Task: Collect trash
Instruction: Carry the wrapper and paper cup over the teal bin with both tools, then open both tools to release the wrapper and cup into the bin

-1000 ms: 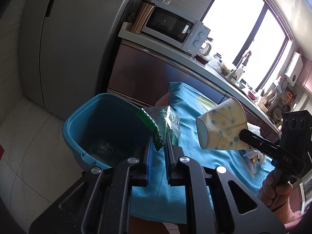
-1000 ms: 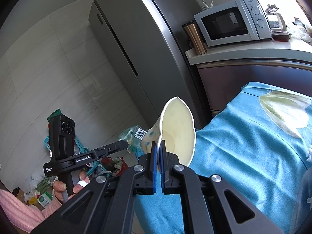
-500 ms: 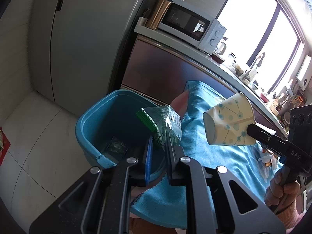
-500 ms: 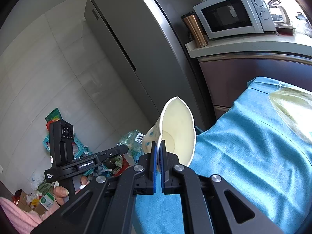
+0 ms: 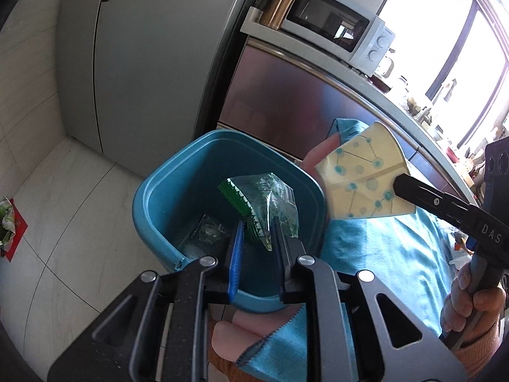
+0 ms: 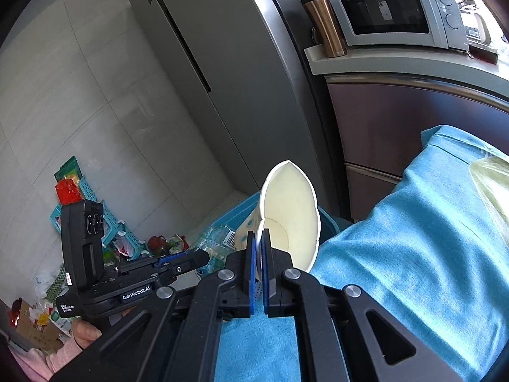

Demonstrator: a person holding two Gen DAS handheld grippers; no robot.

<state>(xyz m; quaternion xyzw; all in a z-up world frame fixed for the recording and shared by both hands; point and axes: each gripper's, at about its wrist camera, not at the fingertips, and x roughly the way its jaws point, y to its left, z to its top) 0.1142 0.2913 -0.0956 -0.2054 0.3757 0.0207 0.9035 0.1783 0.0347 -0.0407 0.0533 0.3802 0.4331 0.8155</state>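
A blue bin (image 5: 152,203) stands on the floor beside the table. My left gripper (image 5: 257,232) is over its opening; its jaws have parted, and a clear green-edged wrapper (image 5: 264,200) sits loosely between them against the right pad. Clear trash lies on the bin's bottom. My right gripper (image 6: 258,238) is shut on the wall of a crushed paper cup (image 6: 289,210) with blue dots, held at the bin's right rim; the cup also shows in the left wrist view (image 5: 366,175).
A blue cloth (image 6: 397,254) covers the table to the right of the bin. A grey fridge (image 5: 143,47) and a counter with a microwave (image 6: 391,9) stand behind. Baskets and packets (image 6: 95,216) clutter the floor to the left.
My left gripper moved over the bin and its jaws widened around the wrapper. The right gripper carried the cup closer to the bin's rim.
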